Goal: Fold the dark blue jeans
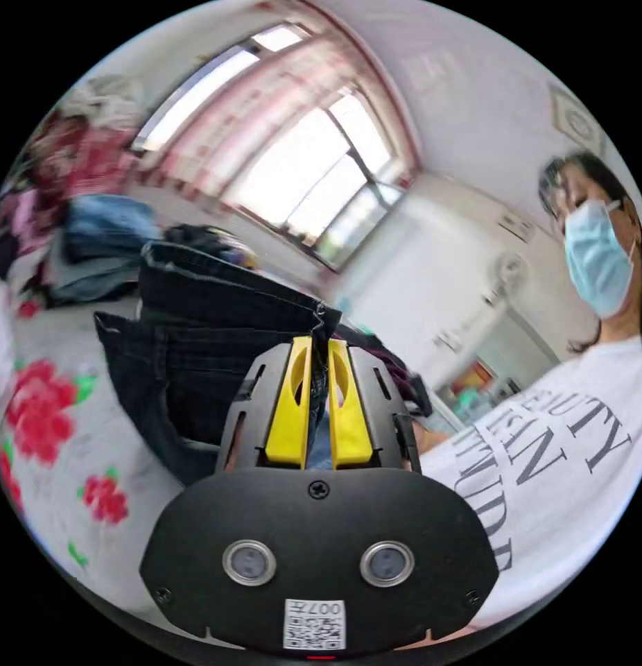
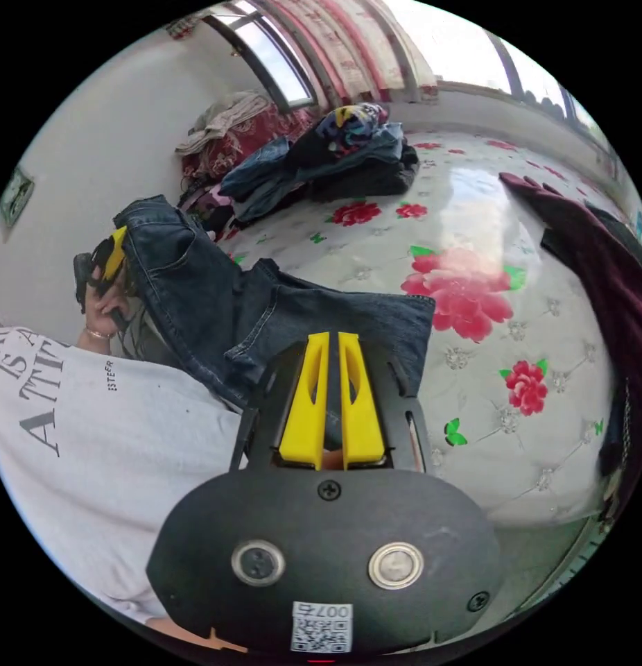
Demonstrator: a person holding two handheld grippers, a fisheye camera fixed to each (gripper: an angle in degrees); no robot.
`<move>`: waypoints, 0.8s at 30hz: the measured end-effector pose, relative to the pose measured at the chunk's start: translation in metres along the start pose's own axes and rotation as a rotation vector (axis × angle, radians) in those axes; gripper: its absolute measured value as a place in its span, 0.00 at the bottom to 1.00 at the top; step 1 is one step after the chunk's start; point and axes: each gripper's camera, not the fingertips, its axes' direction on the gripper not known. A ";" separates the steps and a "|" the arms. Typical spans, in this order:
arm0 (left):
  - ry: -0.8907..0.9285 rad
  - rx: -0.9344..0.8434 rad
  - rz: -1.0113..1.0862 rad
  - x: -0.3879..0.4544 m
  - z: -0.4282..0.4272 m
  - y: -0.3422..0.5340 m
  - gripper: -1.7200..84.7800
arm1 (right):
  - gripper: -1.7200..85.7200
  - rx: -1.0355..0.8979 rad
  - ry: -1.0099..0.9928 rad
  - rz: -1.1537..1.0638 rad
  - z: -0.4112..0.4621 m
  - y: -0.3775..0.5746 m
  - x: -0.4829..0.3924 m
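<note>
Left gripper (image 1: 319,343): yellow jaws almost together, clamped on a seam edge of the jeans (image 1: 196,326), a thin fold of dark denim squeezed between both tips. In the left gripper view, jeans lifted above the bed (image 1: 71,430), hanging in folds in front of the jaws, lower part reaching down toward the floral cover. Behind, near the window (image 1: 314,173), a blurred pile of clothes (image 1: 99,243). At the side of this view, a person in a white shirt (image 1: 564,444) with grey letters.

Right gripper (image 2: 333,338): jaws narrow, nearly closed, tips set against the edge of the jeans (image 2: 279,312); dark cloth visible in the slit between them, so gripping the denim. In the right gripper view, jeans stretched between the two grippers: one end at these jaws, just above the bed (image 2: 473,208), other end raised to the other gripper (image 2: 114,255), held in a hand (image 2: 102,298) close to the wall. Middle part sagging beside the white shirt (image 2: 106,451). Further on the bed, a heap of clothes (image 2: 335,159); at the near side, a dark red garment (image 2: 605,277) lying over the edge.
</note>
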 end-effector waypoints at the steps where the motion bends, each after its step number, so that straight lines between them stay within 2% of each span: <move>1: 0.117 -0.080 0.070 0.016 0.047 -0.009 0.07 | 0.03 0.046 0.000 0.058 -0.015 0.004 0.019; 3: 0.273 -0.223 0.118 0.032 0.122 -0.010 0.08 | 0.04 0.118 0.003 0.143 -0.034 0.011 0.048; 5: 0.410 -0.479 0.081 0.039 0.224 0.014 0.10 | 0.05 0.184 0.008 0.273 -0.051 0.025 0.087; 8: 0.413 -0.710 0.035 0.037 0.289 0.046 0.15 | 0.07 0.193 -0.073 0.421 -0.056 0.041 0.134; 12: 0.213 -0.660 0.005 0.001 0.268 0.042 0.15 | 0.10 0.188 -0.136 0.507 -0.052 0.054 0.173; 14: 0.027 -0.567 -0.125 -0.043 0.232 0.037 0.16 | 0.11 0.136 -0.173 0.536 -0.041 0.052 0.197; 17: -0.147 -0.498 -0.350 -0.098 0.195 0.049 0.18 | 0.13 0.099 -0.221 0.541 -0.030 0.039 0.221; 20: -0.145 -0.497 -0.521 -0.132 0.191 0.071 0.19 | 0.13 0.010 -0.291 0.537 -0.009 0.017 0.241; 24: -0.049 -0.543 -0.612 -0.153 0.227 0.088 0.19 | 0.12 -0.093 -0.320 0.492 0.015 -0.013 0.245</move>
